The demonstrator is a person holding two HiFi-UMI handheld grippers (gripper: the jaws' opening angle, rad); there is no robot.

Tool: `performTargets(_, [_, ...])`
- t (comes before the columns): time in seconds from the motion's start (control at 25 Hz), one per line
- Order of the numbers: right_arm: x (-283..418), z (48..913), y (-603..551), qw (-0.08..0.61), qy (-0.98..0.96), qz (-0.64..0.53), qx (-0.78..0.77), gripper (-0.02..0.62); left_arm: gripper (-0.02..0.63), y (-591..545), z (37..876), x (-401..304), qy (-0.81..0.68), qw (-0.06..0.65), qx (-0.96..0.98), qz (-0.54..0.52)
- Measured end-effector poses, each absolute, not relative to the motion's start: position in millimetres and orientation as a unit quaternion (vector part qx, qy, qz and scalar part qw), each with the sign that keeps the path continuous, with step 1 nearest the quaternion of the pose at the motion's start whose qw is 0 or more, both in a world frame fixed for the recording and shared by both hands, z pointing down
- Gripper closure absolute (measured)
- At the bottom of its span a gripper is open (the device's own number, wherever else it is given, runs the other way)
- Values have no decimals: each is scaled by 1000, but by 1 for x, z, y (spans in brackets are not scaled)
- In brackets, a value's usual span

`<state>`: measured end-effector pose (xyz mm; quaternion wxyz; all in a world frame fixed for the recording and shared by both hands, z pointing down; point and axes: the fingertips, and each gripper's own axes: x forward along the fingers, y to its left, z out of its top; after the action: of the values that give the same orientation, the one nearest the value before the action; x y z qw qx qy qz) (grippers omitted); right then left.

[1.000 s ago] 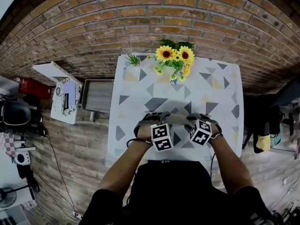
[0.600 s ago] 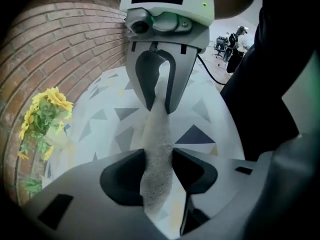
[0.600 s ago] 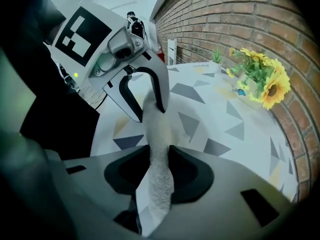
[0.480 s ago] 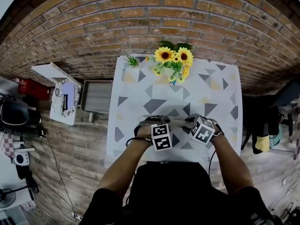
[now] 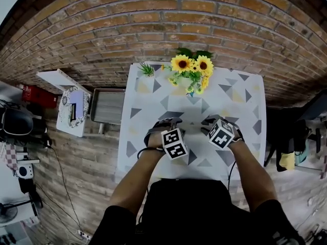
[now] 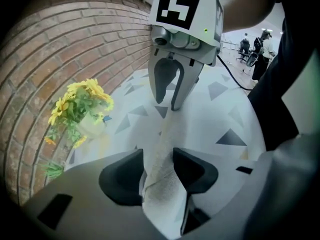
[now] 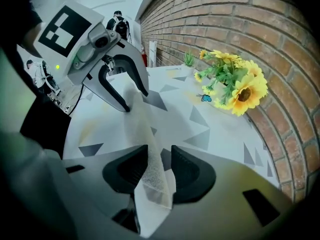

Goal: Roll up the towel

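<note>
Head view: left gripper (image 6: 159, 170) and right gripper (image 7: 160, 171) have edged toward the far sunflowers (image 5: 191, 65), jaws just easing wider yet pinching the towel (image 6: 163, 134) strung between them over the table (image 5: 240, 101); hands hide it here.

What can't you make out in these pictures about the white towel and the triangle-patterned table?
White cloth towel: head view, its length and any roll are mostly hidden under the person's left hand and right hand.
Triangle-patterned table: head view, near edge hidden by the person's black-clad torso.
Distant people: left gripper view, too small to describe.
</note>
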<state>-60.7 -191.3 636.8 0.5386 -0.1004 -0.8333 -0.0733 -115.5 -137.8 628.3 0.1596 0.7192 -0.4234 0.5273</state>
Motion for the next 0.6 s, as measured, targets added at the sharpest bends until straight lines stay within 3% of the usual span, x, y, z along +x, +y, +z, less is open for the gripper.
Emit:
performTargets(0.28, [-67, 629, -196, 523, -847, -73, -65, 434, 403, -138, 624, -131, -483, 204, 707, 475])
performTargets(0.44, [-62, 593, -198, 466, -884, -24, -5, 448, 406, -130, 593, -140, -532, 197, 708, 420])
performTargets(0.6, [-40, 558, -188, 402, -913, 10, 65, 482, 462, -104, 560, -146, -578, 201, 712, 344])
